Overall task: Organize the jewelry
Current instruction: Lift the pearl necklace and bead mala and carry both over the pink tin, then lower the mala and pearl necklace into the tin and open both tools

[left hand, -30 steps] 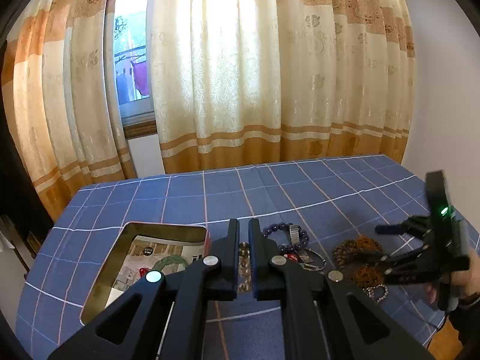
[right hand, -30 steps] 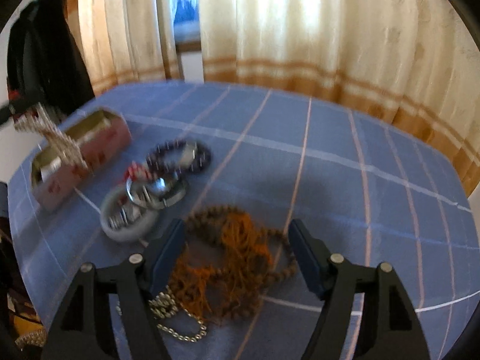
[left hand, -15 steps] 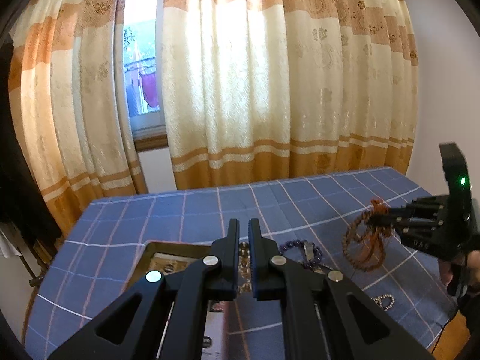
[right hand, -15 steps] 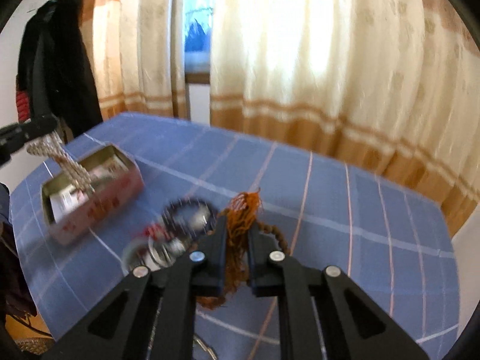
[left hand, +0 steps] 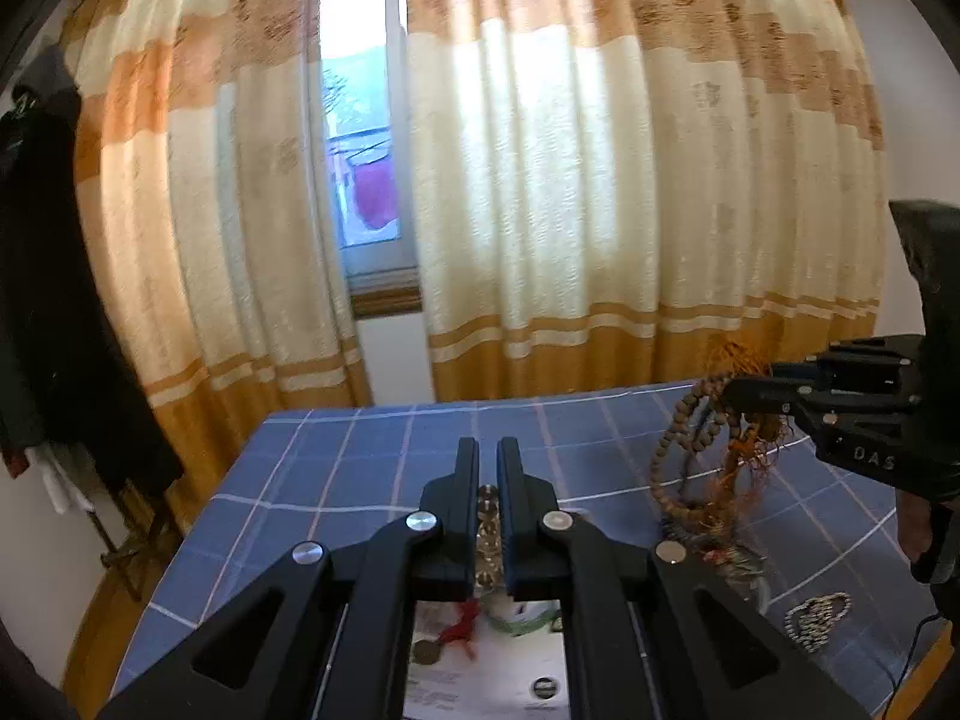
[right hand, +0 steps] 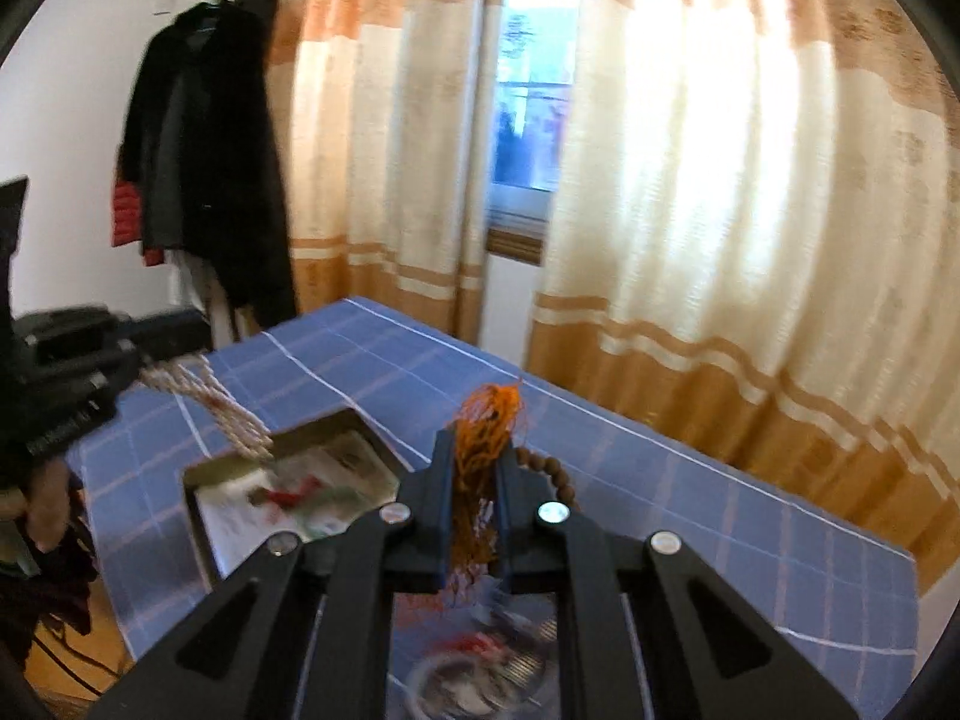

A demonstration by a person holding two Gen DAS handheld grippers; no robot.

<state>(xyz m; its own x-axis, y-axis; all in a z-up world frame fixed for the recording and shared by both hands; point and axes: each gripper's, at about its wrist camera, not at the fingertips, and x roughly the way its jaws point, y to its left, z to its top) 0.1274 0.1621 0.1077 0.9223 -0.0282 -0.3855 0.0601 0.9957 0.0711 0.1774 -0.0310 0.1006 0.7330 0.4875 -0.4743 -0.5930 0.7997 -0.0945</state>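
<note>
Your left gripper [left hand: 487, 516] is pinched on a pale bead chain [right hand: 231, 411], which hangs from it down into the open tin [right hand: 201, 501] on the table [left hand: 360, 468]. Your right gripper [right hand: 477, 483] is clamped on the orange tassel [right hand: 489, 414] of the brown mala [left hand: 684, 456], which is lifted above the table with its loops dangling toward the pile [left hand: 735, 558] of other pieces.

The main risk is the mala: you seem to hold it by threads rather than beads, so the weight of the strand could pull it free, or strain the tassel. Its lowest loops hang very near the pile, perhaps touching it, and may snag a ring or bracelet and drag it along.

With both strands hanging, bringing the mala to the tin while the chain is only partly in could tangle the two. A swing may also drape either strand over the tin's rim. The small silver chain [left hand: 816, 621] lies near the table edge; a dragged loop could sweep it off.
</note>
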